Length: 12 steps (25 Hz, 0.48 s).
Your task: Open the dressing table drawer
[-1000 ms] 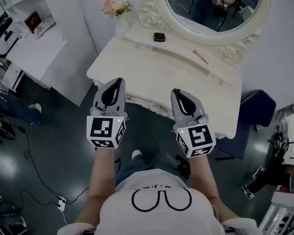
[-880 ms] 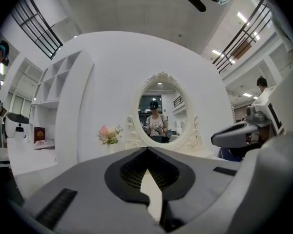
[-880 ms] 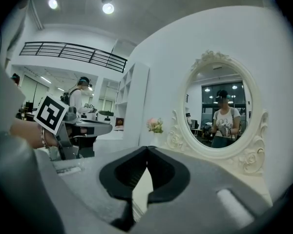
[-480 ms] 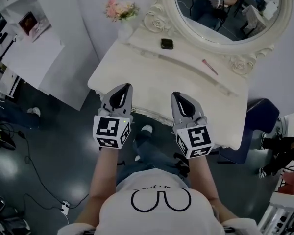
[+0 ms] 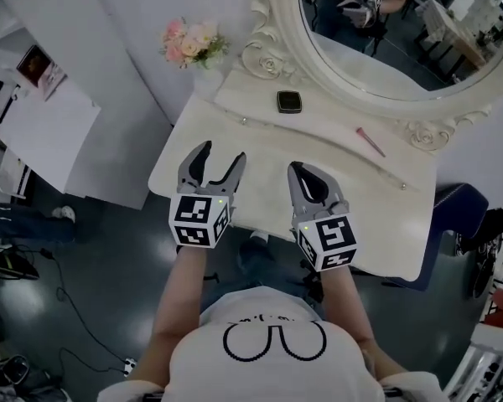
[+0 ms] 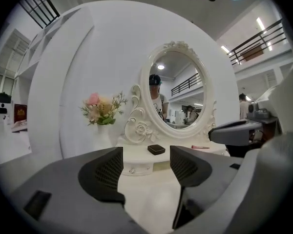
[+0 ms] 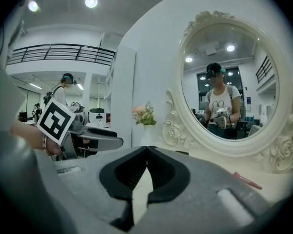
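Observation:
The white dressing table stands below an oval mirror. A low raised shelf at its back carries a small drawer front with a knob, and that knob also shows from the head view. My left gripper hovers over the table top near its front left. Its jaws are opening and nothing is between them. My right gripper is beside it over the table's front middle, shut and empty. Any drawer under the table's front edge is hidden.
A small black box sits on the raised shelf, with a pink pen to its right. A vase of pink flowers stands at the back left corner. A blue stool is on the right, and cables lie on the floor at left.
Both grippers have moved forward from the table's front edge to over its top. The left jaws, shut before, now stand apart. The right jaws stayed shut.

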{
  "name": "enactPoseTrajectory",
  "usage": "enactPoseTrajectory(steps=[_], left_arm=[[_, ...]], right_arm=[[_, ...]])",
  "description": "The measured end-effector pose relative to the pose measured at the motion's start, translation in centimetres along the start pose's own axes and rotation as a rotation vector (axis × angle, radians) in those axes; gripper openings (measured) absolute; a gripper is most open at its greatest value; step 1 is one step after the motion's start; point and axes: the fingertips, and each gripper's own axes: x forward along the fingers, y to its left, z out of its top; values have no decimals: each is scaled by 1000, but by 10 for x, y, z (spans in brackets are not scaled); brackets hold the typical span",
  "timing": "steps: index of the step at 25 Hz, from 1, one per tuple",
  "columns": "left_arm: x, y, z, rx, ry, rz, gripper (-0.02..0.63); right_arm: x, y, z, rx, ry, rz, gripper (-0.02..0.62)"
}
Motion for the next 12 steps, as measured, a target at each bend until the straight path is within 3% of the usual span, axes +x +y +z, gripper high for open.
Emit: enactPoseTrajectory(steps=[6, 12], left_arm=[[65, 19, -32, -13, 103, -61, 293], [117, 39, -79, -29, 219, -64, 291]], right_arm=[[45, -25, -17, 64, 64, -18, -5], [84, -41, -48, 108, 143, -7, -5]])
